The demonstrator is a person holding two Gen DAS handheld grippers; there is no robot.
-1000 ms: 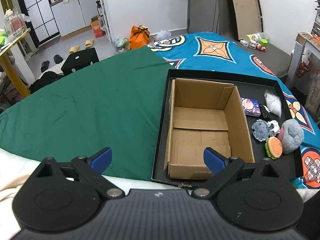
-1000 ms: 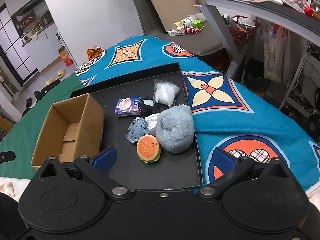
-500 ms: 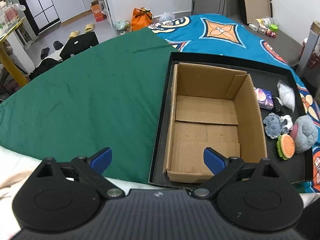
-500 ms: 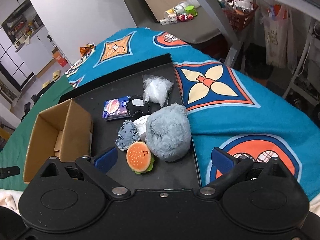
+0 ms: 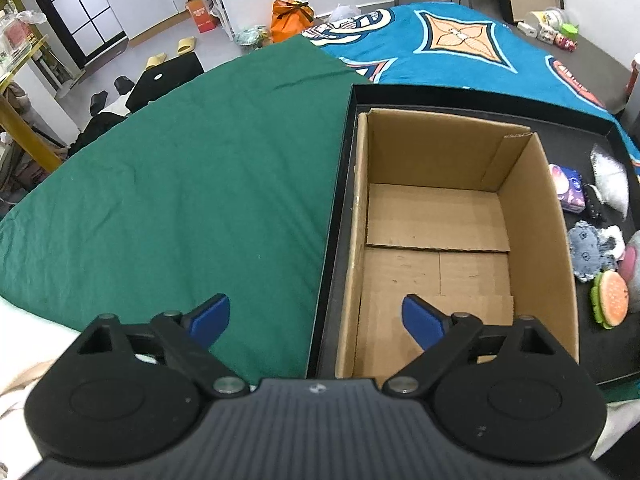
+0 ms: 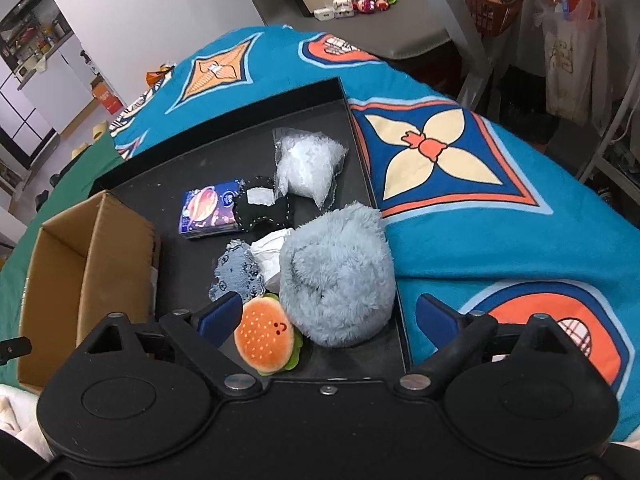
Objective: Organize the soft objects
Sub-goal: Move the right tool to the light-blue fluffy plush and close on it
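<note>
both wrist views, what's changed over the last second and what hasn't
Both claws have come down closer to the black tray: the left claw over the cardboard box, the right claw over the burger plush and grey plush. Their jaws have just been closing slightly, gripping nothing. The box and the soft items have not moved.

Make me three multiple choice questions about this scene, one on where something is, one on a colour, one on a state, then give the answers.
1. Where does the cardboard box stand?
A. in the black tray
B. on the floor
C. on the green cloth

2. What colour is the big fluffy plush?
A. red
B. grey-blue
C. yellow

3. What is inside the box?
A. the burger toy
B. the clear bag
C. nothing

Answers: 1 A, the tray's rim runs around the box. 2 B, its fur is grey-blue. 3 C, only bare bottom flaps show; both toys lie beside the box.
</note>
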